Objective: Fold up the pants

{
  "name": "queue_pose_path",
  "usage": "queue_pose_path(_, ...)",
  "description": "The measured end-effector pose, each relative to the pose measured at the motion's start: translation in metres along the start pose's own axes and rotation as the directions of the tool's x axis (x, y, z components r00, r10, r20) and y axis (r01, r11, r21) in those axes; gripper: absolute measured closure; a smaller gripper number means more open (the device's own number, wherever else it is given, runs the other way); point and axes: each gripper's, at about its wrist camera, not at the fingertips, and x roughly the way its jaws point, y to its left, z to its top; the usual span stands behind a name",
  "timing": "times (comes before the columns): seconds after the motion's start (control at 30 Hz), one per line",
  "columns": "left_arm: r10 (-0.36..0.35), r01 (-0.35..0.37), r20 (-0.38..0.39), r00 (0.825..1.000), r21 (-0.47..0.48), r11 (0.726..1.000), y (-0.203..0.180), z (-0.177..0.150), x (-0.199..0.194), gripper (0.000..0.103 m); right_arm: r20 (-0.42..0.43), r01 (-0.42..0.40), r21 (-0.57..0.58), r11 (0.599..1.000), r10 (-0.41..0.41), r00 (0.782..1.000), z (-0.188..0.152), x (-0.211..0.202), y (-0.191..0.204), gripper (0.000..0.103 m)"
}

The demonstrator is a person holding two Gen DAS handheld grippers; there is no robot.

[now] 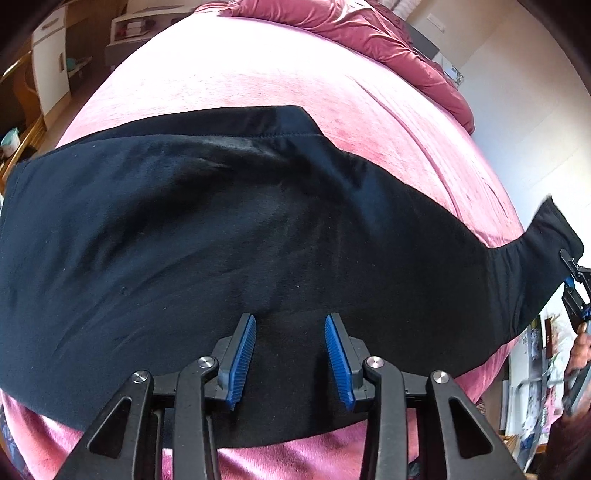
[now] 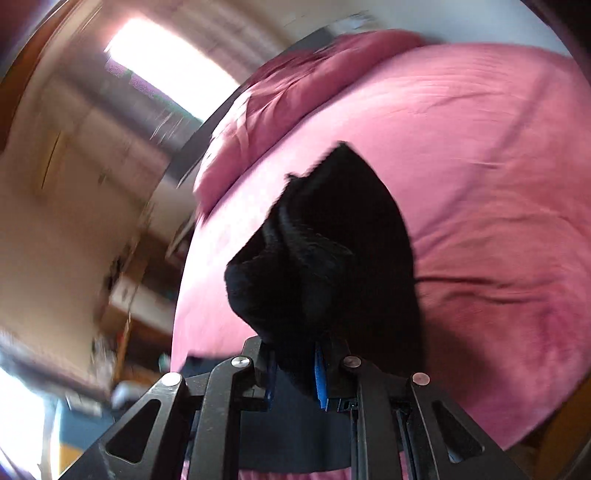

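Note:
Black pants (image 1: 221, 229) lie spread across a pink bed (image 1: 258, 85). My left gripper (image 1: 291, 317) is open just over their near edge. Its blue pads (image 1: 245, 354) stand apart with only flat cloth beneath them. At the right edge of the left wrist view, one end of the pants (image 1: 543, 236) is lifted off the bed, held by my right gripper (image 1: 571, 271). In the blurred right wrist view, my right gripper (image 2: 295, 354) is shut on a bunched end of the pants (image 2: 332, 240). The cloth covers its fingertips, and one blue pad (image 2: 320, 376) shows.
A crumpled pink duvet (image 1: 369, 33) lies at the far end of the bed. White cabinets and wooden shelves (image 1: 51, 66) stand past the bed's left side. A person's hand (image 1: 581, 347) is at the right edge, with clutter by the wall below it.

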Motion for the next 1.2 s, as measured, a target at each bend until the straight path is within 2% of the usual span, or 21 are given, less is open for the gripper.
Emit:
queue_pose_path(0.07, -0.026, 0.025, -0.007, 1.000, -0.011, 1.000, 0.004, 0.001, -0.004, 0.064, -0.060, -0.017, -0.065, 0.998, 0.013, 0.998, -0.013, 0.024, 0.031, 0.086)
queue_pose_path(0.13, -0.081, 0.080, -0.007, 0.997, -0.019, 0.997, 0.007, 0.000, -0.009, 0.064, -0.108, -0.030, -0.123, 0.992, 0.016, 0.994, -0.030, 0.045, 0.058, 0.086)
queue_pose_path(0.2, -0.121, 0.121, 0.000, 0.993, -0.025, 0.992, 0.012, -0.001, -0.015, 0.064, -0.158, -0.049, -0.150, 0.987, 0.025, 0.987, -0.044, 0.069, 0.073, 0.086)
queue_pose_path(0.33, -0.229, 0.229, 0.005, 0.973, -0.058, 0.972, 0.020, 0.002, -0.021, 0.065, -0.289, -0.069, -0.229, 0.971, -0.001, 0.957, -0.081, 0.125, 0.104, 0.086)
queue_pose_path(0.5, -0.305, 0.303, 0.004, 0.952, -0.103, 0.947, 0.026, 0.009, -0.022, 0.065, -0.401, -0.064, -0.351, 0.934, -0.088, 0.912, -0.137, 0.157, 0.120, 0.086)
queue_pose_path(0.63, -0.360, 0.354, -0.007, 0.933, -0.153, 0.922, 0.030, 0.016, -0.018, 0.063, -0.411, -0.031, -0.429, 0.903, -0.164, 0.897, -0.156, 0.176, 0.125, 0.086)
queue_pose_path(0.73, -0.401, 0.388, -0.026, 0.916, -0.197, 0.900, 0.030, 0.022, -0.012, 0.062, -0.414, -0.037, -0.445, 0.895, -0.169, 0.895, -0.159, 0.180, 0.126, 0.081)
queue_pose_path(0.83, -0.431, 0.412, -0.036, 0.902, -0.230, 0.882, 0.027, 0.029, -0.005, 0.057, -0.426, -0.064, -0.451, 0.890, -0.151, 0.892, -0.160, 0.176, 0.126, 0.073)
queue_pose_path(0.93, -0.439, 0.415, -0.057, 0.897, -0.239, 0.878, 0.014, 0.040, 0.004, 0.053, -0.475, -0.122, -0.437, 0.891, -0.113, 0.873, -0.163, 0.173, 0.133, 0.058)
queue_pose_path(1.0, -0.449, 0.419, -0.076, 0.890, -0.252, 0.872, 0.010, 0.043, 0.011, 0.051, -0.492, -0.147, -0.441, 0.885, -0.102, 0.865, -0.166, 0.160, 0.131, 0.057)
queue_pose_path(1.03, -0.448, 0.414, -0.090, 0.890, -0.256, 0.874, 0.007, 0.044, 0.016, 0.051, -0.492, -0.142, -0.439, 0.887, -0.104, 0.864, -0.166, 0.155, 0.128, 0.056)
queue_pose_path(1.1, -0.419, 0.383, -0.118, 0.900, -0.245, 0.891, 0.004, 0.045, 0.023, 0.050, -0.483, -0.108, -0.414, 0.904, -0.118, 0.868, -0.163, 0.137, 0.114, 0.056)
queue_pose_path(1.13, -0.397, 0.359, -0.137, 0.908, -0.238, 0.903, 0.000, 0.046, 0.029, 0.050, -0.472, -0.082, -0.403, 0.912, -0.130, 0.872, -0.160, 0.128, 0.105, 0.056)
queue_pose_path(1.2, -0.383, 0.342, -0.161, 0.909, -0.235, 0.910, -0.003, 0.045, 0.037, 0.050, -0.431, 0.005, -0.379, 0.926, -0.181, 0.884, -0.152, 0.104, 0.081, 0.056)
